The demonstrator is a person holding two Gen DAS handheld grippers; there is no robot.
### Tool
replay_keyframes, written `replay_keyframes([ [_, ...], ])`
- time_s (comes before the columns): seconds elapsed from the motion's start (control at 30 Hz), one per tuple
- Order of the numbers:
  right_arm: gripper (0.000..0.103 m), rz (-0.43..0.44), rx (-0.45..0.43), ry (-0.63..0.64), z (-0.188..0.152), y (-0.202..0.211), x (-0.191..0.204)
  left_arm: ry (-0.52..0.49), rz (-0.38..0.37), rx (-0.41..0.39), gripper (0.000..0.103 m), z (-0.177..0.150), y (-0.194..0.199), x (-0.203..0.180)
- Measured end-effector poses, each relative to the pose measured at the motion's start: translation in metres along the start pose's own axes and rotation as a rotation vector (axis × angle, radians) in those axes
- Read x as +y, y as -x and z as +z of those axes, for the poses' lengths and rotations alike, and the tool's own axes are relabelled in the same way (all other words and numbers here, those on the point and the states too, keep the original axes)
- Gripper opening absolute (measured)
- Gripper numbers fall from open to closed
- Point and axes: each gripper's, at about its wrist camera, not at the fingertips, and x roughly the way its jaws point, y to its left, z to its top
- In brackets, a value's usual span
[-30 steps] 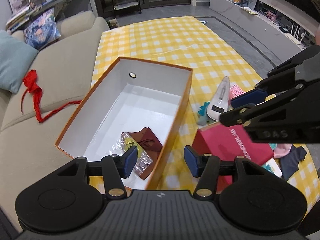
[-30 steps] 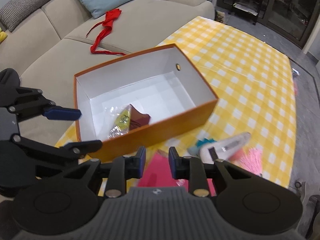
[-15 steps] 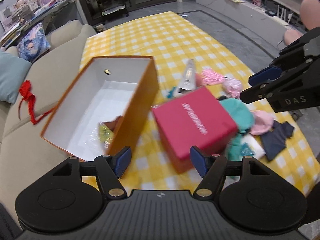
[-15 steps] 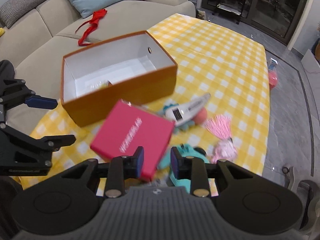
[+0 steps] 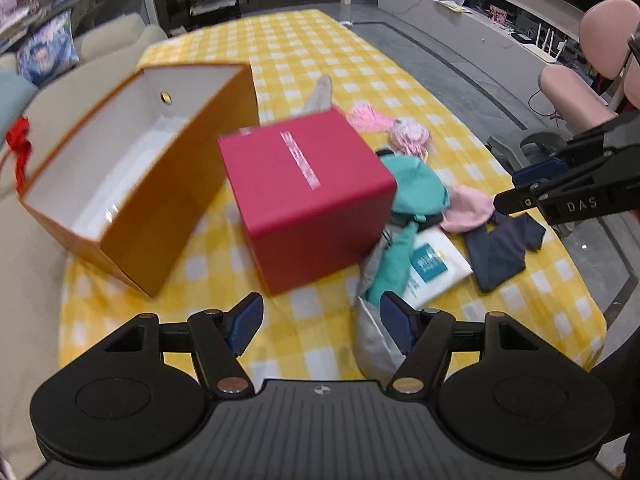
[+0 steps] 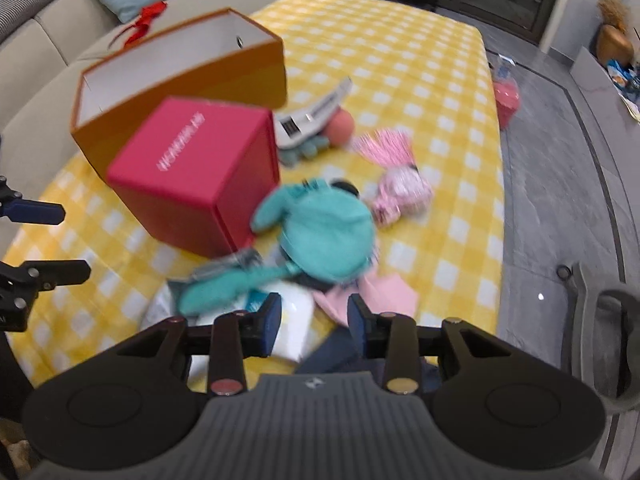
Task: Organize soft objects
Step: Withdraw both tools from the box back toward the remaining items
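Pulled back from above the orange box since a second ago, now facing the heap of soft things: teal plush, pink cloth, navy cloth, all on the checked table beside the red box. Likely turning to the next pick. Left gripper spread wide, empty; right gripper released too, empty, over the heap. "DAS" readable on the right gripper; red box lettering too blurred to read.

"DAS" on right claw, white lettering on pink box too blurred to read
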Motion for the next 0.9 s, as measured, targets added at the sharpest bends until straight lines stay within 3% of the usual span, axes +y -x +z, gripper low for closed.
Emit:
replay_keyframes([
  [0.5,0.046,-0.082,-0.023,-0.142,-0.044,-0.028,-0.025,-0.007,-0.076,-0.036,0.080,-0.026,-0.038,-0.022],
  [0.73,0.054,-0.091,0.035,-0.110,-0.050,-0.047,-0.023,0.085,-0.150,0.032,0.081,-0.036,-0.064,-0.020],
  [0.9,0.059,-0.111,0.074,-0.074,-0.052,-0.061,-0.023,0.098,-0.138,0.066,0.080,-0.039,-0.083,-0.021],
])
